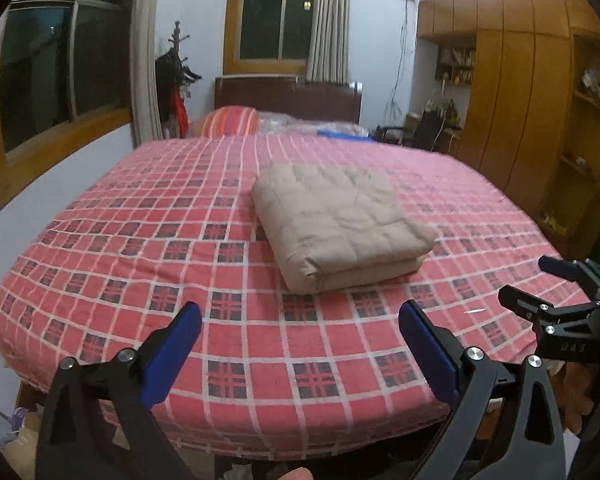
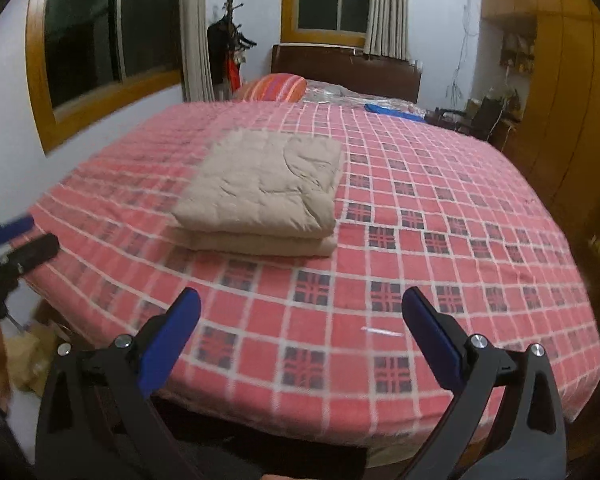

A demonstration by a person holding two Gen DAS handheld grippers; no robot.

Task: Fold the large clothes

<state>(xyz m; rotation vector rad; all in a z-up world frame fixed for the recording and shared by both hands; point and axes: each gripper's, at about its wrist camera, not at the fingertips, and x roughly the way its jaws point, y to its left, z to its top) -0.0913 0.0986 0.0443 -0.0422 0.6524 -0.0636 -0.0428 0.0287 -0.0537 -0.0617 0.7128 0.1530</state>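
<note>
1. Quilted beige garment [image 1: 340, 224] sat folded in a thick square stack on the checked bedspread [image 1: 140, 240] in the left wrist view, a little right of centre. The left gripper [image 1: 300, 336] hung above the bed's near edge with its blue pads spread wide, gripping nothing. The right gripper [image 1: 548, 288] showed at the far right, jaws parted too.

2. From the right wrist view the stack [image 2: 260, 196] lay left of centre, clear bedspread [image 2: 460, 240] all around. The right gripper [image 2: 300, 320] was splayed and empty, and the left gripper [image 2: 16, 240] hovered near the bed's left edge.

3. Risk: any nudge or one-sided pinch could spill those puffy layers open.
</note>
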